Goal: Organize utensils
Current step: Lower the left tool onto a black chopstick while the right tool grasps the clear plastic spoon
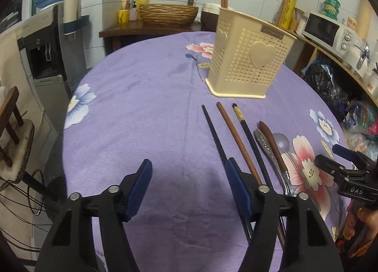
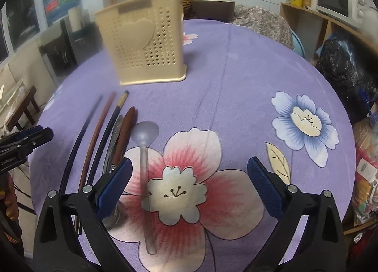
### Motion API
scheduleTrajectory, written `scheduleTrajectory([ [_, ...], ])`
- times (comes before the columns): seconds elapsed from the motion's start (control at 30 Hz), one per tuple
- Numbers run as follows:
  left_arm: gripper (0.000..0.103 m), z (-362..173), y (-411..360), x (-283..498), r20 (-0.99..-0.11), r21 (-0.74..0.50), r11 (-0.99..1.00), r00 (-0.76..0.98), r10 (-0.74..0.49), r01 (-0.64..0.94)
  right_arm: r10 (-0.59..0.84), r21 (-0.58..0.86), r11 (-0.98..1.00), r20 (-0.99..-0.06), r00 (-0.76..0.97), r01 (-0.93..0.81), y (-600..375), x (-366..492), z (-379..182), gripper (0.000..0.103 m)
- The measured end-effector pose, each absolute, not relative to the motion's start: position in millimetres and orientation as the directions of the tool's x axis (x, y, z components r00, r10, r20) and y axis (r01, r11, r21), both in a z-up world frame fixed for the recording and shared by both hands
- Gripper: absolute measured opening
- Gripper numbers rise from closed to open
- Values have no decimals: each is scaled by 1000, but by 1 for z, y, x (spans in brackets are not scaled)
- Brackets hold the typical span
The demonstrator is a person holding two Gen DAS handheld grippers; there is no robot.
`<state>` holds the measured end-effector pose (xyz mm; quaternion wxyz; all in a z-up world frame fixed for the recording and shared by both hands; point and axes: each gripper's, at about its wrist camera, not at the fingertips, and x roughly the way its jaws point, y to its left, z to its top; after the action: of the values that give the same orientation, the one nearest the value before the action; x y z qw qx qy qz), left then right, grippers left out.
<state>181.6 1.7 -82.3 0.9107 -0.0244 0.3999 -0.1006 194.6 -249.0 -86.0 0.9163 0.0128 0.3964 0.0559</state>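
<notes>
A cream perforated utensil holder (image 1: 248, 59) with a heart stands upright on the purple flowered tablecloth (image 1: 146, 106); it also shows in the right wrist view (image 2: 144, 42). In front of it lie a dark chopstick (image 1: 213, 130), a brown chopstick (image 1: 234, 134), a black chopstick with a gold band (image 1: 248, 132), a metal utensil (image 1: 267, 146), a brown-handled utensil (image 1: 271, 142) and a translucent spoon (image 2: 144, 153). My left gripper (image 1: 187, 172) is open and empty, left of the chopsticks. My right gripper (image 2: 189, 172) is open and empty, low over the spoon's handle.
The table edge curves away on both sides. A water dispenser (image 1: 45, 59) stands to the left. A shelf with a microwave (image 1: 330, 33) and bags (image 1: 330, 82) is to the right. A wicker basket (image 1: 167, 14) sits on a dark cabinet behind.
</notes>
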Motion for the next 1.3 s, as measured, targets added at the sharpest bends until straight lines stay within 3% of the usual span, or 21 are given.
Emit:
scheduleTrajectory([
  [0.27, 60, -90, -3, 179, -733, -134, 976, 645, -216, 174, 100, -13, 984, -786, 611, -178, -213, 215, -107, 77],
  [0.63, 60, -92, 3, 180, -737, -152, 977, 642, -211, 147, 130, 18, 981, -804, 580, -195, -194, 258, -107, 72],
  [0.77, 60, -93, -1, 181, -740, -148, 977, 638, -213, 155, 135, 16, 979, -804, 579, -206, -195, 262, -102, 37],
  [1.07, 56, -89, -19, 210, -751, -126, 970, 618, -230, 208, 118, 26, 986, -810, 575, -165, -229, 256, -103, 37],
  [1.3, 31, -103, -47, 249, -801, -58, 972, 570, -182, 229, 102, 19, 989, -807, 582, -147, -230, 254, -104, 37],
])
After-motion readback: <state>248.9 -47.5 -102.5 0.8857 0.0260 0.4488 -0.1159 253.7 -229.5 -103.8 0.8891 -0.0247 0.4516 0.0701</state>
